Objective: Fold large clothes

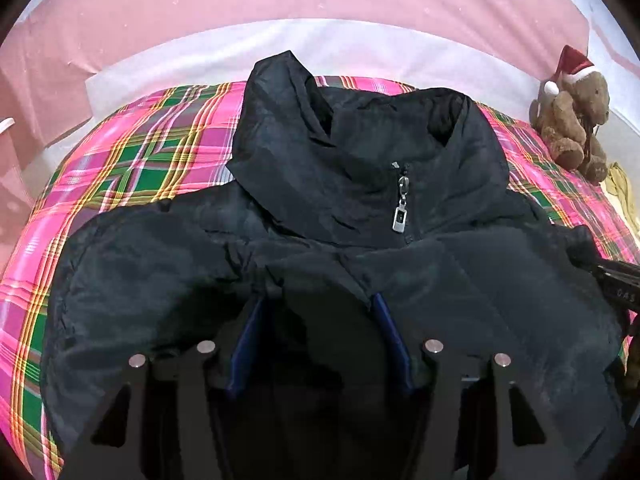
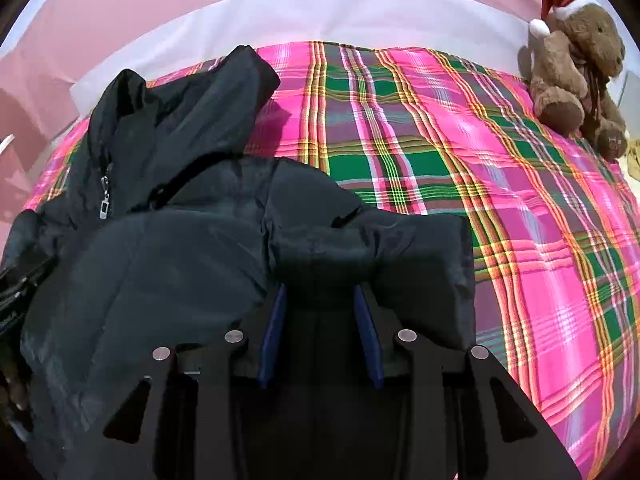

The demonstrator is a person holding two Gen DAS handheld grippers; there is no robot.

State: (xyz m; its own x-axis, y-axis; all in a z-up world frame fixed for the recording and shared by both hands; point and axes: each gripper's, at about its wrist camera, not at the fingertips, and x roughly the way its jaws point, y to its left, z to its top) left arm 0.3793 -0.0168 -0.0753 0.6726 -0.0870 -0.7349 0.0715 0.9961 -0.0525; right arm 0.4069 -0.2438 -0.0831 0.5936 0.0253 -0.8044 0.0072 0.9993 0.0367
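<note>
A black puffer jacket (image 1: 360, 184) with a silver zip pull (image 1: 400, 216) lies on the plaid bed, collar and hood toward the far side. It also shows in the right wrist view (image 2: 168, 248). My left gripper (image 1: 320, 304) has its blue-padded fingers (image 1: 248, 336) closed on a bunched fold of the jacket at its near edge. My right gripper (image 2: 320, 292) holds jacket fabric between its blue pads (image 2: 276, 328) at the right sleeve end. The right gripper's body shows at the right edge of the left wrist view (image 1: 618, 280). Both sets of fingertips are hidden by cloth.
The bed has a pink, green and yellow plaid cover (image 2: 460, 168), open to the right of the jacket. A brown teddy bear with a Santa hat (image 2: 576, 68) sits at the far right corner. A white band and pink wall (image 1: 280, 4) lie behind.
</note>
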